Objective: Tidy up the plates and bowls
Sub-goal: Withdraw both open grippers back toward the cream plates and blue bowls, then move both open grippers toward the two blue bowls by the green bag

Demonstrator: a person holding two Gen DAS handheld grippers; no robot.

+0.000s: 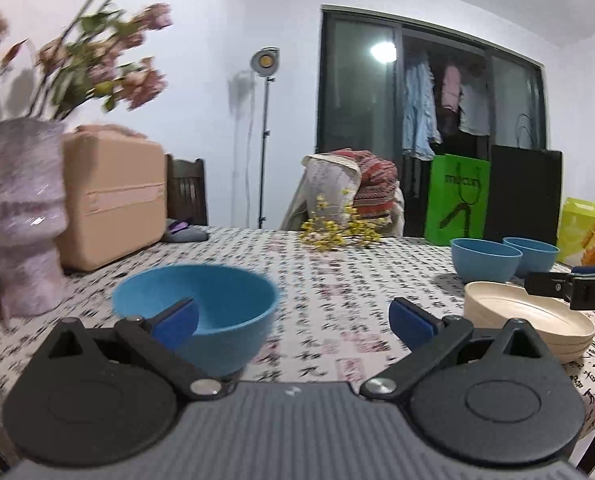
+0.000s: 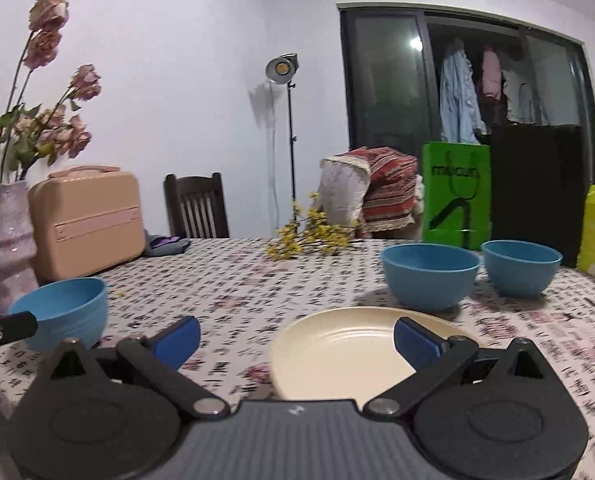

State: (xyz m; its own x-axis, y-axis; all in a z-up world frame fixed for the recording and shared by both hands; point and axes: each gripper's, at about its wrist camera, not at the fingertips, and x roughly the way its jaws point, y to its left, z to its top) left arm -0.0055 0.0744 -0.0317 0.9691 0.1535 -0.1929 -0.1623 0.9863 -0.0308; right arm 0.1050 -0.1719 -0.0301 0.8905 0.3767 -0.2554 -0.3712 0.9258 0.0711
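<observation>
Nearest the left wrist camera, the left tool [image 1: 293,320] hangs low over the bench [image 1: 337,280] with its blue-padded fingers [image 1: 177,322] spread wide apart; one pad overlaps the near rim of a blue bowl [image 1: 217,304] from this angle, though whether it touches the rim cannot be told. That bowl sits toward the left edge of the bench, near a pale ribbed vase [image 1: 21,216] of dried pink flowers and a tan case [image 1: 115,196]. Close under the right wrist camera, the right tool [image 2: 297,342] is likewise spread apart, gripping nothing, and hovers at the near rim of a stack of cream plates [image 2: 349,348]; the stack shows as several layers from the left view [image 1: 525,320]. Just beyond the plates, toward the far right corner, two more blue bowls [image 2: 429,274] [image 2: 519,266] stand side by side, close but apart. Yellow flower sprigs [image 2: 309,236] lie near the far edge, and a green bag [image 2: 455,196] stands behind the bowls.
</observation>
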